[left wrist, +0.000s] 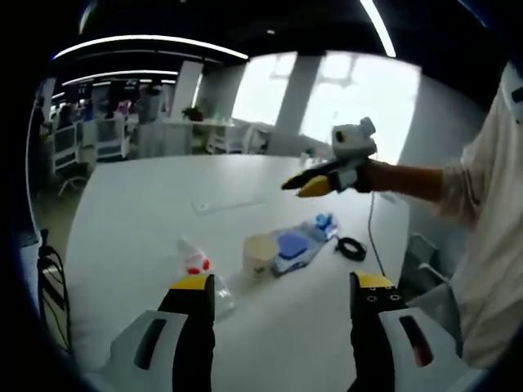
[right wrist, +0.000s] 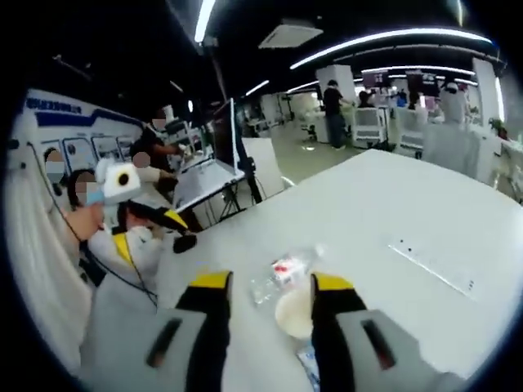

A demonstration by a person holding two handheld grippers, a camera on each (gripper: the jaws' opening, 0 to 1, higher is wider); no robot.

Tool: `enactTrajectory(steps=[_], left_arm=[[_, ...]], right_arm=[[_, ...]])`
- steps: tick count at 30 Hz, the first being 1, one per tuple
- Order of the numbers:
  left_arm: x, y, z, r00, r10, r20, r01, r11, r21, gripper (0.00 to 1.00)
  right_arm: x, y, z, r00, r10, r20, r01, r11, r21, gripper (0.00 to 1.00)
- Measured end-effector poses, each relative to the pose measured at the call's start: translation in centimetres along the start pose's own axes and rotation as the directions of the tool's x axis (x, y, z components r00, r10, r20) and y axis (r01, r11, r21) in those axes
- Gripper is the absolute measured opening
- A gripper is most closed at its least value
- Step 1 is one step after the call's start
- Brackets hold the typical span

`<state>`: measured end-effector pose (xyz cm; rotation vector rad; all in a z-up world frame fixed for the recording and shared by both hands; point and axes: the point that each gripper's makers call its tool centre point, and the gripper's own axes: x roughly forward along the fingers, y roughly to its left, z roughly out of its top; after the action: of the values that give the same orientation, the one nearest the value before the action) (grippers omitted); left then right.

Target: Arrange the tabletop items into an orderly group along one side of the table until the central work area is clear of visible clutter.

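Overhead, left gripper [left wrist: 282, 292] spread wide above clear plastic bottle [left wrist: 196, 265], paper cup [left wrist: 261, 251], blue packet [left wrist: 296, 247] on white table [left wrist: 163, 204]; right gripper [right wrist: 265, 298] parted, empty.

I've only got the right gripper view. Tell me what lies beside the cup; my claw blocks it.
Observer: A blue-and-white packet lies against the cup, on the side away from the bottle.
Operator: Go on past the packet.
Observer: A small blue item sits at its far end.
Operator: Now say how my claw stands.
Observer: Your right claw hangs in the air above the table, touching nothing.
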<state>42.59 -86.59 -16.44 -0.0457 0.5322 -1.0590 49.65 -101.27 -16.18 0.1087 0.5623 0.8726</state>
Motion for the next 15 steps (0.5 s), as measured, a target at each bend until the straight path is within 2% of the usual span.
enactTrajectory(steps=[4,11,15], left_arm=[[-0.2,0.0,0.1,1.000,-0.002,0.000,0.002,1.000,0.005,0.64],[-0.5,-0.3,0.1,1.000,-0.012,-0.003,0.012,1.000,0.012,0.63],[-0.8,-0.3,0.0,1.000,-0.014,-0.005,0.014,1.000,0.013,0.63]], right_arm=[[0.3,-0.1,0.3,1.000,-0.002,0.007,0.002,0.994,0.106,0.36],[1.8,0.3,1.0,1.000,0.007,-0.015,-0.004,0.989,0.147,0.39],[2.7,0.3,1.7,1.000,0.011,0.001,-0.011,0.971,0.237,0.38]])
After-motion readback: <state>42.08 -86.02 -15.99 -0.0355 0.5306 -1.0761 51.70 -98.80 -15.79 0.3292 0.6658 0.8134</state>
